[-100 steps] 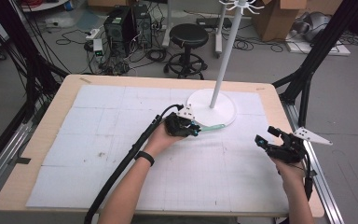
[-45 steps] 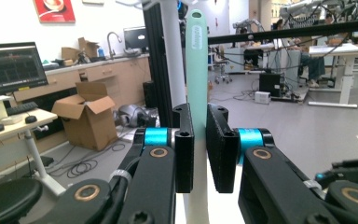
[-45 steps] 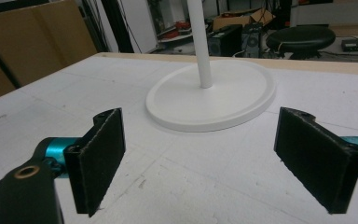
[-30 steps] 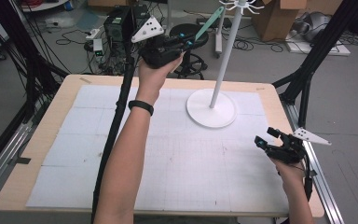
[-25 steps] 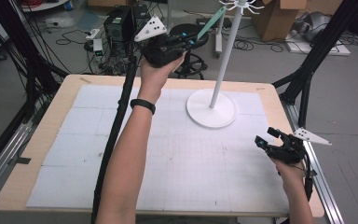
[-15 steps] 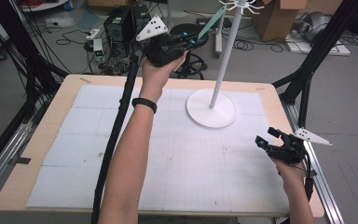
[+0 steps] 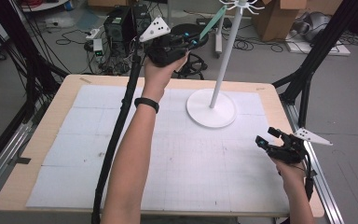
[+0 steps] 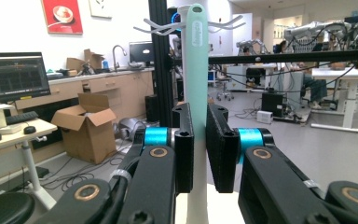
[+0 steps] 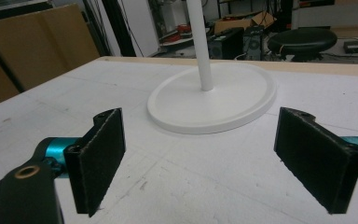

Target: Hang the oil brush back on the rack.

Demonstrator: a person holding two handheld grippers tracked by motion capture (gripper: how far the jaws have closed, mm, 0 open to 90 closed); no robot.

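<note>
Left tongs [image 7: 193, 39], raised at eleven o'clock beyond the tabletop [image 7: 51, 135], pinch a mint-green strip [image 8: 196, 70] pointing at the white stand's [image 7: 221, 65] hooks, while right tongs [image 7: 266, 140] gape wide and empty at four o'clock

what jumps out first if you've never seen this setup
The left claw, raised high beyond the table's far edge, shut on a mint-green handle pointing toward the hooks of the white stand. The right claw waits open, low by the table's right edge.
</note>
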